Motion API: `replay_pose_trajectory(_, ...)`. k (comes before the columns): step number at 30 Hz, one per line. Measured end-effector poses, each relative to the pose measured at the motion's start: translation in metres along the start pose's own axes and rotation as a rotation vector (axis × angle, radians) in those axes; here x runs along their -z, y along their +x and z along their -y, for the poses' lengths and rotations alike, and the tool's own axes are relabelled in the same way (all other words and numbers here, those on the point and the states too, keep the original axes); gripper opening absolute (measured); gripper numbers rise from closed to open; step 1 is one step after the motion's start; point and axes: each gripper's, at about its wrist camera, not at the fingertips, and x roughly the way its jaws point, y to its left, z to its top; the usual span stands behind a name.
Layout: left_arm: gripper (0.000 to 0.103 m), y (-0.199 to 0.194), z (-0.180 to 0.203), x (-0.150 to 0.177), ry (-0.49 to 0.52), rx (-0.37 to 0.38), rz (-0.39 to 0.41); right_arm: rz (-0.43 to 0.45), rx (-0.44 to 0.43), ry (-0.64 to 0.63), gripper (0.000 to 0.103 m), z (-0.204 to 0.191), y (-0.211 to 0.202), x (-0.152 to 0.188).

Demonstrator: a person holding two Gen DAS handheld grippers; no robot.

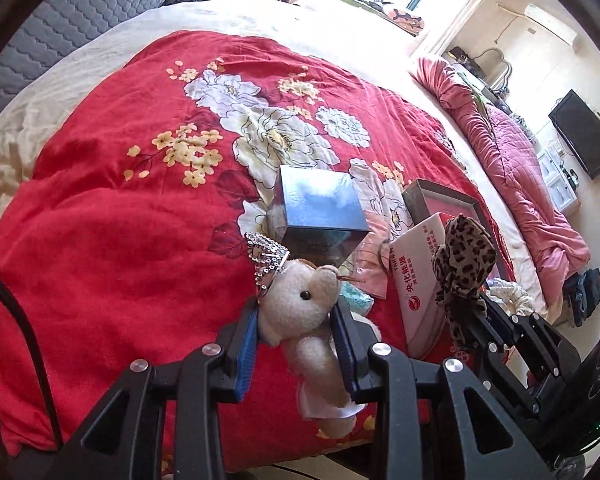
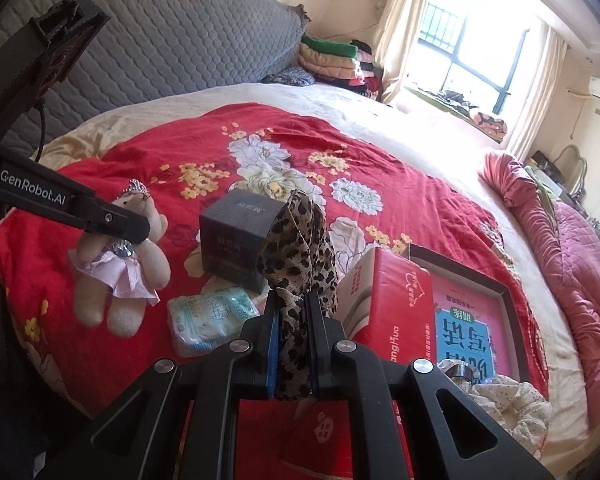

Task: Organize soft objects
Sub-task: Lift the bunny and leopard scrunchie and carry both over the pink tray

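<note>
Dark box (image 2: 240, 240) ahead, open quilt (image 2: 120, 168) leftward

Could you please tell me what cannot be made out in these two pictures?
- Teddy bear: its legs, left wrist view, hidden behind the left gripper.
- Leopard cloth: its lower end, right wrist view, hidden by the right gripper.
- Book: near edge, right wrist view, covered by a scrunchie.

Box (image 2: 236, 240) on bedspread (image 2: 100, 184), between bear (image 2: 116, 280) and carton (image 2: 396, 292)
</note>
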Motion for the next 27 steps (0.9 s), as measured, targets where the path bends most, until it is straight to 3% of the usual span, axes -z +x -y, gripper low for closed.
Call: replay_pose_trajectory(27, 0.035, -0.024, 0.136, 0.006, 0.296, -0.068, 0.076, 0.184, 0.096, 0.273, 0.011, 0.105, -0.074, 0.005)
